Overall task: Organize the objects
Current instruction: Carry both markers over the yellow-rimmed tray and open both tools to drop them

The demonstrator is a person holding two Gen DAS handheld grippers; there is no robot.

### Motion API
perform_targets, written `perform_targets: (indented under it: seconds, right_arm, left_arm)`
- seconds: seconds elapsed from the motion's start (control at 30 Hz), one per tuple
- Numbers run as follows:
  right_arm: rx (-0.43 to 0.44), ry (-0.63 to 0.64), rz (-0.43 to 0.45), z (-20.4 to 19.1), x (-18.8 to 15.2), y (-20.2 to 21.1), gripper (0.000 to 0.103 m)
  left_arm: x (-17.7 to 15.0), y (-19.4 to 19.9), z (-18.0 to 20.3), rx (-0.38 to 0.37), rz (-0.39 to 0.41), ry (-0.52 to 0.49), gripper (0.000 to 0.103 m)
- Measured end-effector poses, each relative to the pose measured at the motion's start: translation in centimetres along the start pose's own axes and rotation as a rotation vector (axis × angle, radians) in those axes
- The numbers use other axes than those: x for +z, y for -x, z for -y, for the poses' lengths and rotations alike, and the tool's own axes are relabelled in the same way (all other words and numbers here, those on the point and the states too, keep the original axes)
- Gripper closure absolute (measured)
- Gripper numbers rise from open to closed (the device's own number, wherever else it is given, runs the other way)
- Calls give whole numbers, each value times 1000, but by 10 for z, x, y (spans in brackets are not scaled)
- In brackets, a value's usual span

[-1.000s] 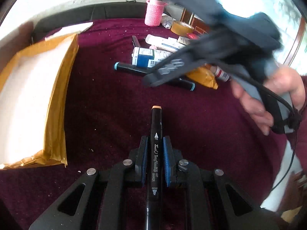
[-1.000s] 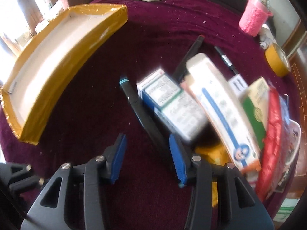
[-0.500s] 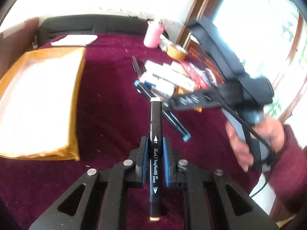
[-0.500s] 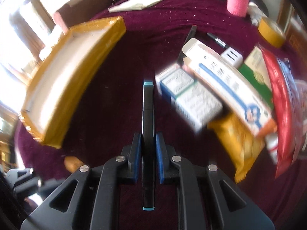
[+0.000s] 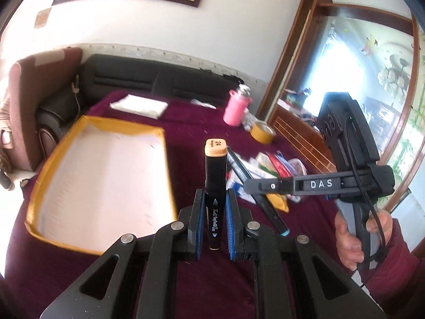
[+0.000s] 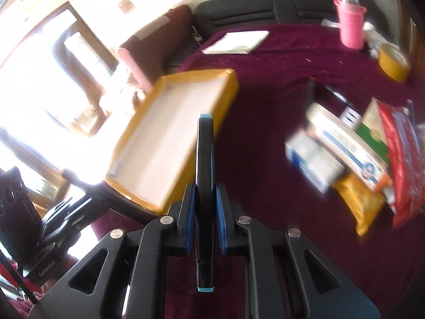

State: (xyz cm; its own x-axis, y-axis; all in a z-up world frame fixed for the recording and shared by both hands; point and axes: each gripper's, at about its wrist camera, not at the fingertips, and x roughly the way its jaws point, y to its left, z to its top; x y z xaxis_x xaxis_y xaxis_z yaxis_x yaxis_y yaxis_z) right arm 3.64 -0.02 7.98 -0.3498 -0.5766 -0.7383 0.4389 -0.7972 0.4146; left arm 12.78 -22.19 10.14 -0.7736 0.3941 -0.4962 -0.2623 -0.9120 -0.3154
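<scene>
Maroon velvet tablecloth (image 5: 186, 122) is carrying a yellow-rimmed shallow cardboard tray (image 5: 164, 164) and a heap of boxes and packets (image 6: 345, 148). You are clamping the left gripper (image 5: 215, 220) on a black marker with an orange cap (image 5: 215, 186) and the right gripper (image 6: 204, 220) on a black marker with a teal cap (image 6: 204, 159) — both lengthwise, lifted off the cloth, probably bound for the tray.

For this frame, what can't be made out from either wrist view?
- Box pile, right wrist view: motion blur makes the labels unreadable.
- Same pile, left wrist view: the orange-capped marker and right gripper cover it.
- Tray, right wrist view: glare washes out the near corner.
</scene>
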Motion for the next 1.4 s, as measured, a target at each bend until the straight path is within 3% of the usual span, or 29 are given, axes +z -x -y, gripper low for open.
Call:
perform_targets:
  seconds: [0.17,0.33,0.6,0.77,0.87,1.03,1.23,1.4]
  right_arm:
    - [57,-5,-9,-25,28,-28,90]
    - [88,-83,-48,-31,58,-76,90]
    - [-21,-215,-95,-7,107,-150,90]
    - [-104,-255,-96,11,129,-171,90]
    - [-109,-283,-96,21,137,-178,90]
    - [-151,-263,-79,19,148,-179,90]
    - [-188,-203,-84,10,149,-180,88]
    - [-191,-207,-28,11,143,-155,86]
  left_arm:
    - [35,-1,-37,61,-7,-8,91]
    - [61,-46,-72,87,-87,27,91]
    - [81,-141,-109,138,-231,56,91]
    - [89,-187,-124,128,-296,89,92]
    - [87,-205,-137,144,-325,128,92]
    - [84,-223,-162,98,-342,255,92]
    - [82,-224,-172,133,-313,327,90]
    - [84,-191,-167,186,-238,367,65]
